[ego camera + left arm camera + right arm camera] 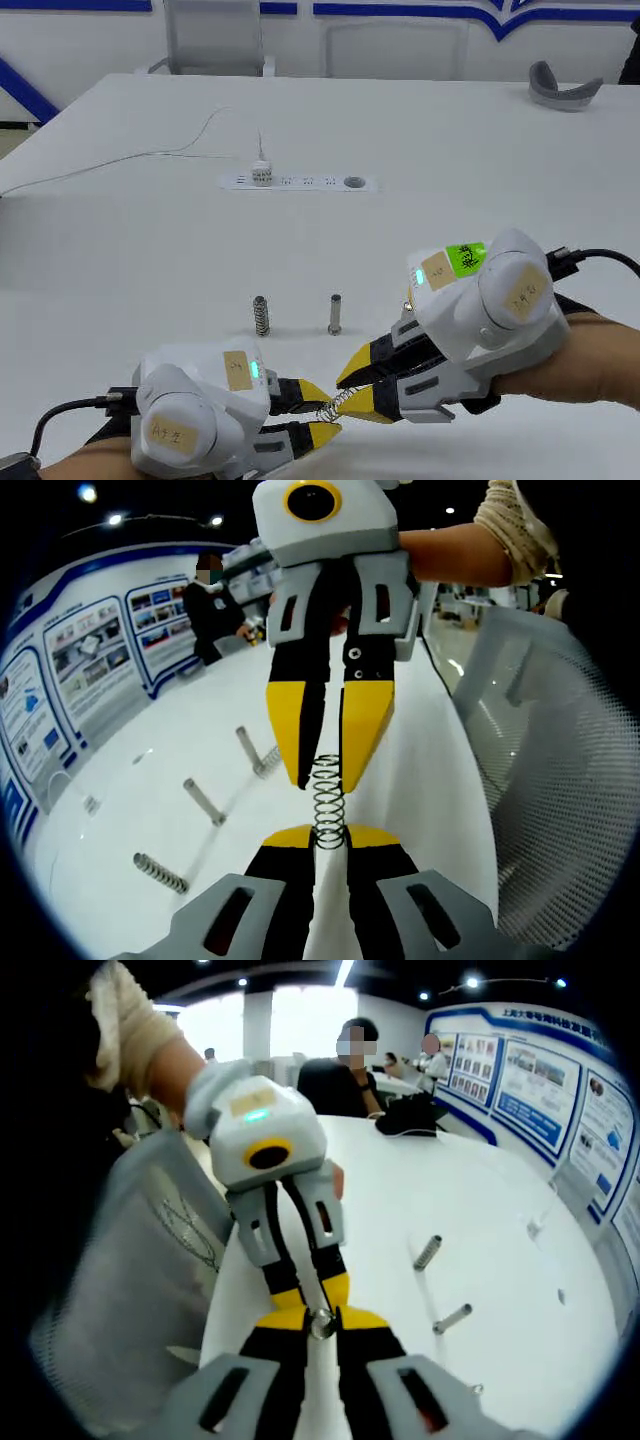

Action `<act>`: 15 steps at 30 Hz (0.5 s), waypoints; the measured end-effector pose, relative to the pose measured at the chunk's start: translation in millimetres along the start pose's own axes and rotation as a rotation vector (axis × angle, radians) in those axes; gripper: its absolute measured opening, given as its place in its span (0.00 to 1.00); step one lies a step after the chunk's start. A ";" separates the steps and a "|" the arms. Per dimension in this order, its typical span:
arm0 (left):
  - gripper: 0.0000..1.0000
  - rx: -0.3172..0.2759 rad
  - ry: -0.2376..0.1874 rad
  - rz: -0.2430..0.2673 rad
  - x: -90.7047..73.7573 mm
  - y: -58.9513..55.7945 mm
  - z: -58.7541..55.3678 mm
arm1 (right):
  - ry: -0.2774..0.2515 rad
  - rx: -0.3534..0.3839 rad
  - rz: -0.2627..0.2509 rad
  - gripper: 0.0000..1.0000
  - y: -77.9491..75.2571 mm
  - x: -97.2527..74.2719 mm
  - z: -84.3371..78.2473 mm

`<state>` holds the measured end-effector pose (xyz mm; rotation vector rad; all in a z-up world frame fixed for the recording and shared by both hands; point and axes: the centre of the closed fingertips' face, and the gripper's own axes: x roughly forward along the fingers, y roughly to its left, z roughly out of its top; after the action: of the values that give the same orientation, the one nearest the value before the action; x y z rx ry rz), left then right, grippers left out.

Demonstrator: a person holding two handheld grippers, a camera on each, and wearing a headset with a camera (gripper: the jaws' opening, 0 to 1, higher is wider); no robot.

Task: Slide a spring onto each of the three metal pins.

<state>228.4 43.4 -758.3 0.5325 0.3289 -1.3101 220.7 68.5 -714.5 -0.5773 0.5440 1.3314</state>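
Observation:
A small steel spring (335, 405) hangs in the air between my two grippers near the table's front edge. My left gripper (322, 412) is shut on one end of it and my right gripper (346, 396) on the other. In the left gripper view the spring (328, 805) runs from my left gripper (328, 838) up into the right gripper (325, 770). Behind them stand a pin wearing a spring (261, 315) and a bare pin (335, 313). The left gripper view shows a third pin (246, 745) farther off.
A white power strip (298, 182) with a plug (261, 173) and a thin cable lies mid-table. A grey curved object (563, 88) rests at the far right. A mesh chair (560, 780) stands beside the table. Seated people (340, 1075) are in the background.

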 end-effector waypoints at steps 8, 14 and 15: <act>0.10 -0.043 -0.021 0.015 0.4 2.4 2.7 | -0.025 -0.013 -0.019 0.12 -2.3 2.3 6.7; 0.10 -0.095 -0.046 0.030 -1.7 8.6 4.4 | -0.023 0.002 -0.034 0.18 -3.2 2.0 0.9; 0.10 -0.099 -0.048 0.030 -1.7 8.8 4.6 | -0.025 0.005 -0.039 0.18 -4.0 1.7 0.6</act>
<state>236.2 43.8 -751.9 0.4207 0.3431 -1.2685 225.0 69.6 -714.8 -0.5647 0.5131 1.2983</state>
